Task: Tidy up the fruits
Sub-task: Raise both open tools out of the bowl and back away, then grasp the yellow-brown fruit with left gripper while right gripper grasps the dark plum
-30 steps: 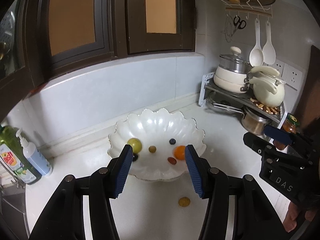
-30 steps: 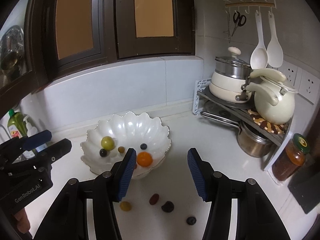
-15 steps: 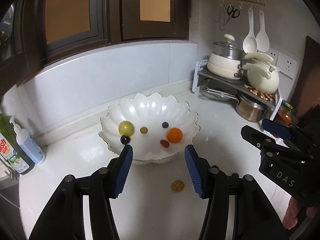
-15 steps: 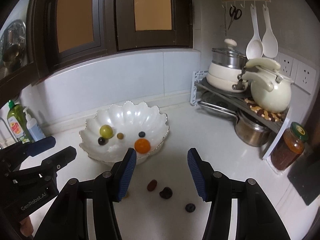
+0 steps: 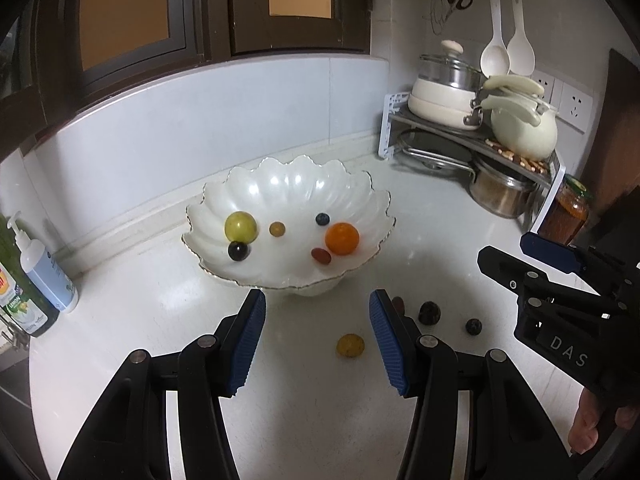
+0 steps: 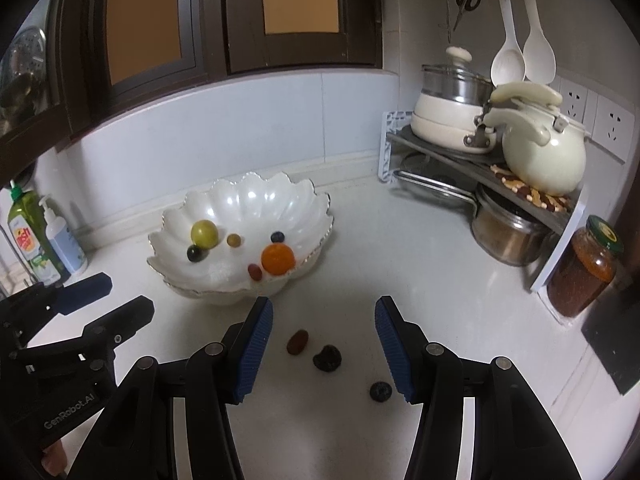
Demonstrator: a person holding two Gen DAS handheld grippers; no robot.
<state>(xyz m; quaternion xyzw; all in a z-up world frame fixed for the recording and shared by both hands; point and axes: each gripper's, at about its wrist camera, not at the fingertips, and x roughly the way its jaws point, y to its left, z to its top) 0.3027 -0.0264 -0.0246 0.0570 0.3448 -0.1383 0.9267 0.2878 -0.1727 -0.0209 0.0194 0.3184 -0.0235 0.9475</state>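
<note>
A white scalloped bowl (image 5: 248,184) (image 6: 208,208) on the white counter holds several small fruits: a green one (image 5: 240,226), an orange one (image 5: 341,238), a blueberry (image 5: 322,219) and others. Loose on the counter in front of it lie a yellow fruit (image 5: 350,345), a red-brown fruit (image 6: 297,342), a dark wrinkled fruit (image 6: 327,357) and a blueberry (image 6: 380,391). My left gripper (image 5: 318,340) is open and empty, the yellow fruit between its fingers. My right gripper (image 6: 324,344) is open and empty above the red-brown and dark fruits.
A corner rack (image 6: 472,168) with pots and a cream kettle (image 6: 540,152) stands at the right, a brown jar (image 6: 584,268) beside it. Soap bottles (image 5: 44,264) stand at the left. Ladles and scissors hang on the wall. A tiled backsplash and dark window frames lie behind the bowl.
Both grippers have pulled back from the bowl and tilted down. The loose fruits on the counter now show between and beside the fingers. Both stay open.
</note>
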